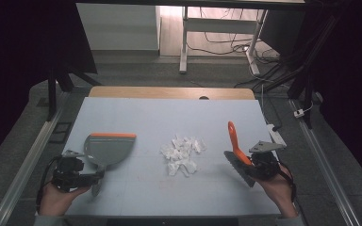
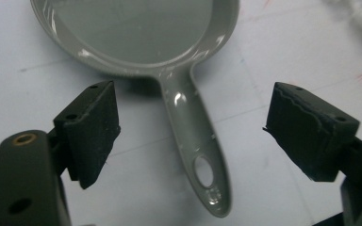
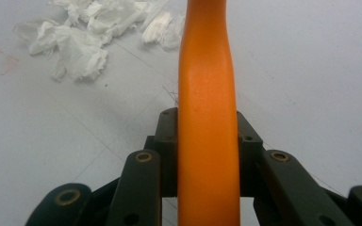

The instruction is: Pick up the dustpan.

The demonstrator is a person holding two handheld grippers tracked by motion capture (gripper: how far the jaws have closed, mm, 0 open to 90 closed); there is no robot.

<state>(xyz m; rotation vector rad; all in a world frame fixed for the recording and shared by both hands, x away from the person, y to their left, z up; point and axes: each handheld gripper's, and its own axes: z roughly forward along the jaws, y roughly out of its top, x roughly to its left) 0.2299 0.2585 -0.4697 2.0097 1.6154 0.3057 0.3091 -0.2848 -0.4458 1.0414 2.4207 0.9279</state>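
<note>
Right claw (image 3: 207,141) clamps the orange brush handle (image 3: 207,94), bristles low by the surface (image 1: 169,117). Left claw (image 2: 193,136) gapes astride the grey dustpan handle (image 2: 195,141), not touching. Best close squarely mid-handle before lifting. Dustpan (image 1: 107,148) empty; torn paper scraps (image 1: 181,153) lie between the tools.

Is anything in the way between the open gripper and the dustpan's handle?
Nothing visible. The left gripper is open, with the grey dustpan's handle lying on the table right between its jaws, not yet squeezed. The torn paper bits sit off to the side.
</note>
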